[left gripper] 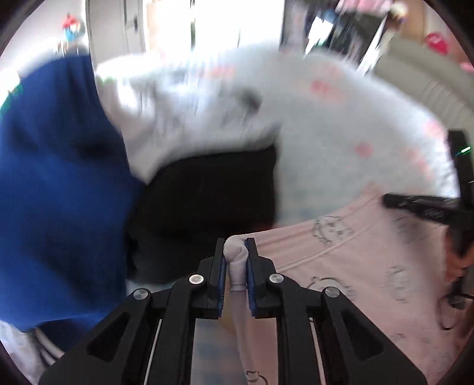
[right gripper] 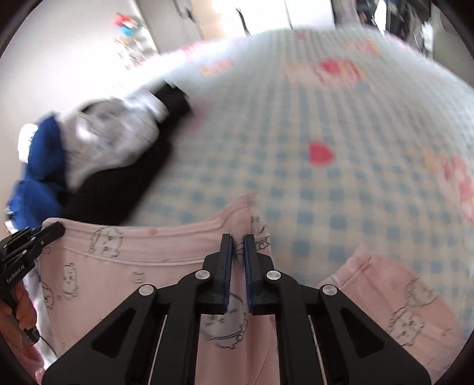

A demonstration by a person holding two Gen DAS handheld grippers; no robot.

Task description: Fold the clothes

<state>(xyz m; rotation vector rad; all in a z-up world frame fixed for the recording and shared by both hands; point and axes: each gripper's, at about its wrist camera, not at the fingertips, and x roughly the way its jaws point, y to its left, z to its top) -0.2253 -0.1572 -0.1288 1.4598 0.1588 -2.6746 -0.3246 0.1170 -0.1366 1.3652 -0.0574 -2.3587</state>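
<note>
Checked bedspread (right gripper: pixel 340 192) stretches ahead of both grippers. Left gripper (left gripper: pixel 236 251) pinches a bunched edge of the pink pyjama top (left gripper: pixel 355 266). Right gripper (right gripper: pixel 238 248), nearly closed, clamps the same top.

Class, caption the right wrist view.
Right gripper shut on pink pyjamas over a checked bedsheet.

Garment (right gripper: pixel 124 266) on bedspread (right gripper: pixel 340 192), pile (right gripper: pixel 97 154) left

A bed (right gripper: pixel 340 183) fills most of the view, covered in a blue-and-white checked sheet with pink and red motifs (all blurred). Behind it stands a pale wall (right gripper: pixel 74 53), and strong daylight pours through a bright opening (left gripper: pixel 213 23) beyond.
</note>
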